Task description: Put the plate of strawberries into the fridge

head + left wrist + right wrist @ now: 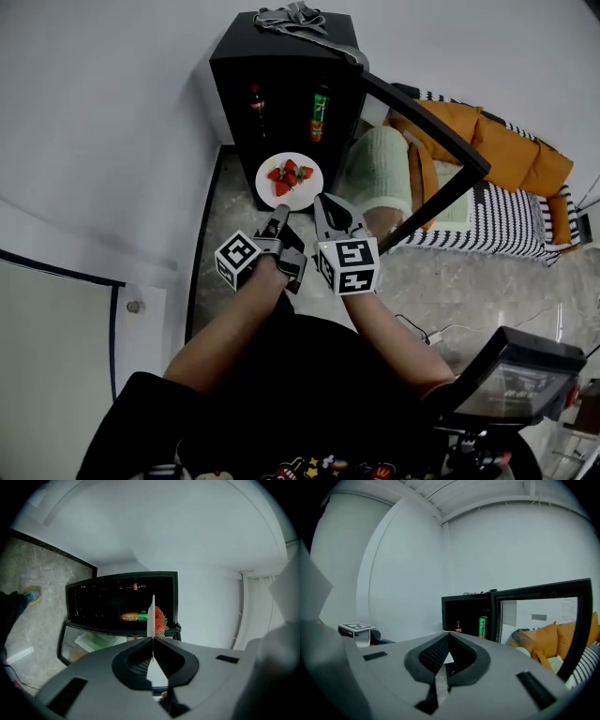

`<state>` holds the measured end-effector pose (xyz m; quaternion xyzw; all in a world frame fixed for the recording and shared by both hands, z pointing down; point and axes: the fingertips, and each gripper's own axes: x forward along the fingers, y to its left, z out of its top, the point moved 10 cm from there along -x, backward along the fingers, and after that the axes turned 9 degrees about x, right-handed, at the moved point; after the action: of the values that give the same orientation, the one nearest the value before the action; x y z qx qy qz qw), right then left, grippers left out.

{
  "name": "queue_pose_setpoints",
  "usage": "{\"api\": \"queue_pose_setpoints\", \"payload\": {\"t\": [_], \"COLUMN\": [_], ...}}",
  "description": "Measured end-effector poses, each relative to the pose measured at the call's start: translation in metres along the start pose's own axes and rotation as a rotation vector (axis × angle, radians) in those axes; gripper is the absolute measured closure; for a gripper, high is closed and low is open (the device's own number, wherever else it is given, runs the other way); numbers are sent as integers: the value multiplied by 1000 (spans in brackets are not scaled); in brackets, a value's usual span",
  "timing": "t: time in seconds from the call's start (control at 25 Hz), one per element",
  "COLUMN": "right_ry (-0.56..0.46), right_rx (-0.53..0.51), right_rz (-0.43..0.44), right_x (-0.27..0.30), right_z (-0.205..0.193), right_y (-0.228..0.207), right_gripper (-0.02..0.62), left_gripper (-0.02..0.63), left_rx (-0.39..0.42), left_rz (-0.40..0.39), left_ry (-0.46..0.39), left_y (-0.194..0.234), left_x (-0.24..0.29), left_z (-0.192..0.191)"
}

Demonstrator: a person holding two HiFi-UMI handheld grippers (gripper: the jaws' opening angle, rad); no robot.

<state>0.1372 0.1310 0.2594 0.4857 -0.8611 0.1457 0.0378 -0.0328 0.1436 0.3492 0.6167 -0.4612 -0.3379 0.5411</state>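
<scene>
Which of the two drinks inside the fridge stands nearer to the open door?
The green can: it stands right next to the door. The dark bottle with the red cap stands at the opposite side, away from it.

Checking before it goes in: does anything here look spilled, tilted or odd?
Nothing stands out. The strawberries sit on the plate, gripped at its rim by the left tool; bottle and can stand upright in the fridge.
</scene>
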Motion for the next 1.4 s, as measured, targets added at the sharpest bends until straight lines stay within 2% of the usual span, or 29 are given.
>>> {"api": "queue_pose_setpoints", "payload": {"t": [0.6, 1.04, 1.2, 1.4], "right_ry": [34, 83, 87, 96], "right_rx": [27, 47, 51, 43], "right_rz": [-43, -127, -160, -168], "right_x": [116, 222, 235, 248], "right_z": [25, 28, 22, 15], "right_y": [-3, -12, -13, -25], "right_gripper": [591, 591, 591, 591], "left_gripper": [596, 597, 597, 597], "left_rx": [-34, -70, -57, -114], "left_rz": [44, 60, 41, 23], "left_ry": [51, 170, 209, 189], "left_y": [14, 41, 49, 63], "left_x": [78, 157, 166, 178], "left_z": [87, 153, 163, 163]}}
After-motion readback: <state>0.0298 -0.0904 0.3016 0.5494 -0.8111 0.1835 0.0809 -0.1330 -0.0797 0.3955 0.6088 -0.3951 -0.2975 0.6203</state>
